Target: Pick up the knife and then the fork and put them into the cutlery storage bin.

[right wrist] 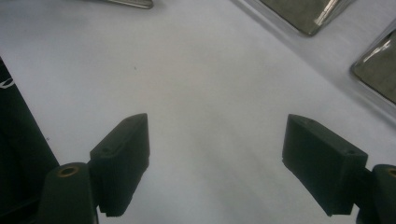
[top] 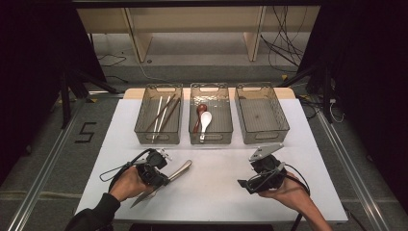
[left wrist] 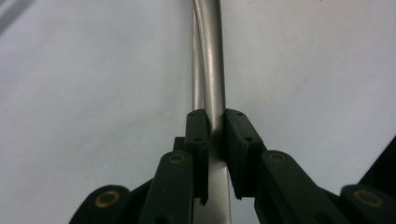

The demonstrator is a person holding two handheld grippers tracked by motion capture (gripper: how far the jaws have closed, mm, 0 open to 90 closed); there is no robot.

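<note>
A metal table knife point(top: 182, 168) lies slantwise on the white table point(top: 216, 192), handle toward the bins and blade point(top: 141, 198) toward the person. My left gripper point(top: 165, 177) is shut on it near where handle meets blade. In the left gripper view both pads press the knife's point(left wrist: 212, 70) sides, with the gripper point(left wrist: 215, 130) close to the tabletop. My right gripper point(top: 246, 185) rests in the person's hand at the front right, jaws pointing left. It is open point(right wrist: 217, 135) over bare table with nothing between its pads.
Three clear bins stand in a row at the back. The left bin point(top: 144, 126) holds chopsticks point(top: 162, 114), the middle bin point(top: 226, 126) holds a brown spoon and a white spoon point(top: 205, 120), and the right bin point(top: 261, 115) holds nothing.
</note>
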